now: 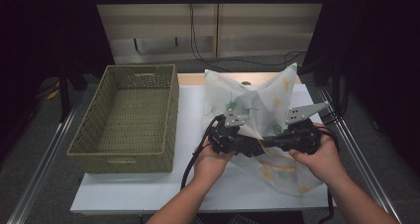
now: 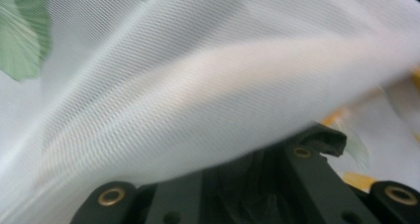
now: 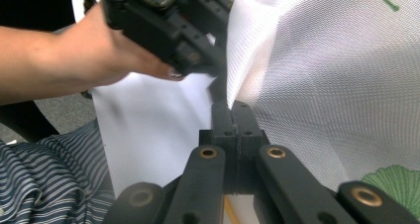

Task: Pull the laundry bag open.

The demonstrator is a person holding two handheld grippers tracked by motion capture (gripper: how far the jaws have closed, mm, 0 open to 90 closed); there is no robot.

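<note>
A white sheer cloth [image 1: 257,97] printed with green and yellow leaves stands lifted in a peak over the right half of the table. My left gripper [image 1: 254,147] and right gripper [image 1: 266,143] meet tip to tip at the cloth's near fold, each held in a hand. In the right gripper view, my right gripper [image 3: 231,112] has its jaws pressed together on the cloth's edge [image 3: 322,85], and the left gripper [image 3: 218,78] pinches the same edge just beyond. In the left gripper view, the cloth [image 2: 198,75] drapes over the left gripper [image 2: 257,169] and hides its tips.
An empty woven basket [image 1: 171,115] stands on the left of the white table top [image 1: 190,130]. Metal rails run along both sides of the table. Cables trail on the floor behind. A striped sleeve [image 3: 44,179] lies low in the right gripper view.
</note>
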